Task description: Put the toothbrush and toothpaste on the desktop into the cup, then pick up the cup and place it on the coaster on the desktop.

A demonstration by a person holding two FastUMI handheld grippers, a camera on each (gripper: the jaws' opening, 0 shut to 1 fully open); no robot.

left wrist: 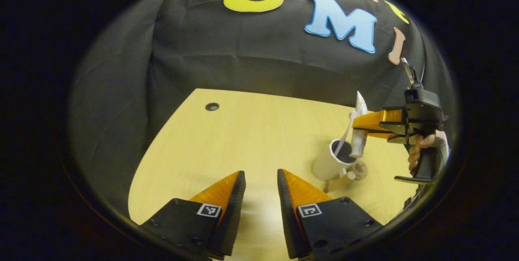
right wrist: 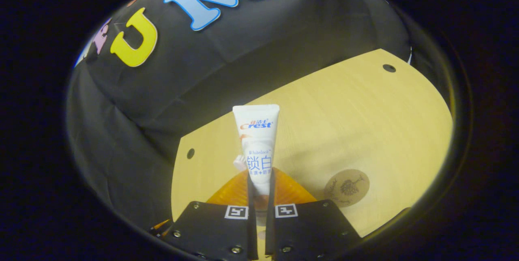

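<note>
So the right gripper (right wrist: 259, 190) was clamped on the toothpaste tube (right wrist: 256, 143), both fingers pinching its lower part, with the tube standing pretty much upright and its flat crimped end on top. From the left gripper view you could see that same right gripper (left wrist: 359, 125) out to the side with a hand (left wrist: 419, 149) around its handle, holding the toothpaste tube (left wrist: 359, 131) over the mouth of the white cup (left wrist: 330, 163); the bottom end looked like it was at or just inside the rim, hard to say which. The toothbrush (left wrist: 344, 135) was already in the cup, leaning against the rim with its head poking up beside the tube. The left gripper (left wrist: 261, 182) was just hovering over bare desk, fingers apart with nothing between them. The round brown coaster (left wrist: 359, 170) sat right beside the cup, touching or nearly so, and in the right gripper view the coaster (right wrist: 346, 188) lay flat on the desk off to the side of the fingers. The desktop (right wrist: 344, 123) was a light wood-grain surface with a rounded edge and a few small dark holes (right wrist: 389, 68) near its border. Behind it hung black cloth (right wrist: 227, 58), a bit wrinkled, wrapping around the back of the booth.
</note>
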